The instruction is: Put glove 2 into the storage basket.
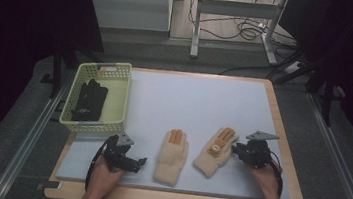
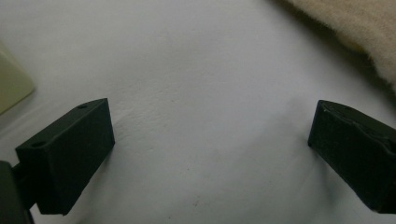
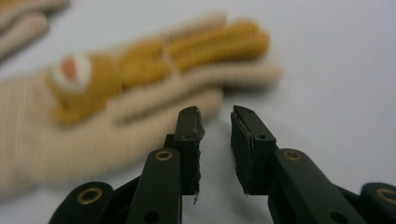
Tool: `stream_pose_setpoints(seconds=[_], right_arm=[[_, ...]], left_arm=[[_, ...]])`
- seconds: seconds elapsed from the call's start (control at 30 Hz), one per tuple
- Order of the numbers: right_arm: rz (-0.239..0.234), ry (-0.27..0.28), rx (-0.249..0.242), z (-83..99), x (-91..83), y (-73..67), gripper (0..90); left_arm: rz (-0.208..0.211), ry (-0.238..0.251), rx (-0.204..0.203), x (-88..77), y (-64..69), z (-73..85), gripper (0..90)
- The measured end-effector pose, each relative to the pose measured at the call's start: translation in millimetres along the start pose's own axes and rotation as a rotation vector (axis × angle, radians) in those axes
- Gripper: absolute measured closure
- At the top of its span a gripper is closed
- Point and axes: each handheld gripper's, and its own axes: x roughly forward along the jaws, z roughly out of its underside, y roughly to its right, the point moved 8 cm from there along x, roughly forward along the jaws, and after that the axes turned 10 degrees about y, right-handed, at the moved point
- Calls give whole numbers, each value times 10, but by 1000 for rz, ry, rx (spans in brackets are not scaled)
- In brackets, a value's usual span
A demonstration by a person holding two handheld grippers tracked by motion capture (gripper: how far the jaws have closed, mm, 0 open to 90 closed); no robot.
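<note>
The table (image 1: 245,95) carries a green basket (image 1: 119,104) holding a black glove (image 1: 88,100), beyond the left gripper (image 1: 141,162), whose jaws stand wide apart over bare surface. Two cream gloves lie between the grippers; the nearer glove (image 1: 216,151) sits just beside the right gripper (image 3: 217,119), its jaws narrowly apart, seemingly gripping nothing. The other glove (image 1: 172,155) stands clear.

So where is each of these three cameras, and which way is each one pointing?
High view: above the person's side, looking forward and down at the table; forearms, left gripper and right gripper show.
Left gripper view: rides the left gripper, facing the white mat; its wide-apart jaws show.
Right gripper view: rides the right gripper, facing the right glove; its narrow jaws show.
Shared: that right glove also lies in the high view.
</note>
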Motion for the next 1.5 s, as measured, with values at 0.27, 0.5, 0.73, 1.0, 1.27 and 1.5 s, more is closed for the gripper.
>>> stream_pose_setpoints(seconds=[0.27,0.5,0.73,1.0,1.27,1.5], right_arm=[[-25,6,-111,-330,450,-198,632],[-117,32,-99,-378,142,-379,526],[-225,7,-207,-258,267,-818,422],[-183,31,-234,-214,308,-789,636],[-255,100,-178,-477,-42,-941,636],[-356,139,-173,-754,-223,-1341,635]], left_arm=[[-1,1,0,0,1,1,8],[1,-4,5,-3,-3,3,7],[-1,1,0,-1,0,1,8],[1,-3,5,-3,-3,3,8],[-1,0,2,-2,0,1,8],[-1,4,-3,1,4,-1,8]])
